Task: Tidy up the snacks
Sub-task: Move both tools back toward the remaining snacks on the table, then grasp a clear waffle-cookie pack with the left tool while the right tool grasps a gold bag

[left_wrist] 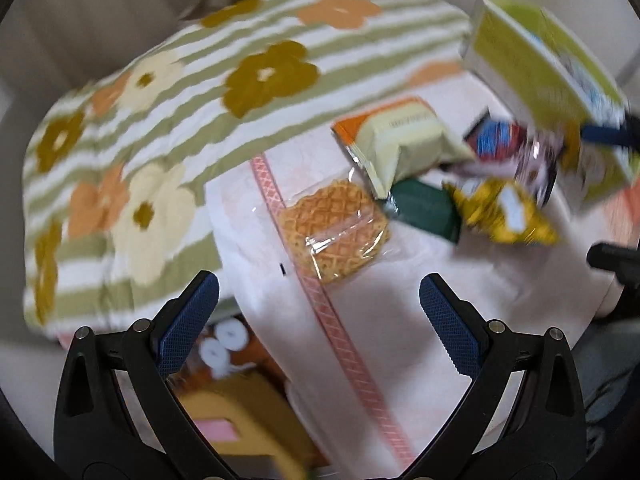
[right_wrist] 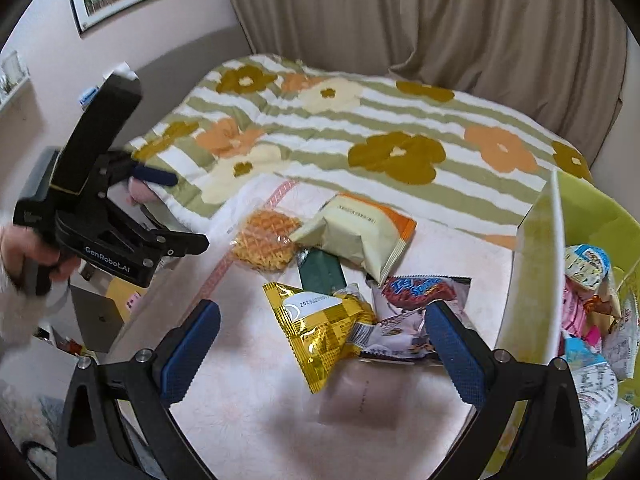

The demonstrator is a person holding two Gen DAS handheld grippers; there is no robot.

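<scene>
1. Left gripper: jaws wide, empty, above the waffle.
2. Right gripper: jaws wide, empty, over the gold packet.
3. Snacks lie clustered on the sheet, beside the green bin.

Glossy gold foil packet, clear plastic round the waffle, and seemingly soft woven floral blanket.

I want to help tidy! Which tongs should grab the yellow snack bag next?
The right tongs, probably. They hang open just above the yellow snack bag, with the green box of snacks beside them. The left tongs, also open, sit farther off near the waffle snack.
</scene>
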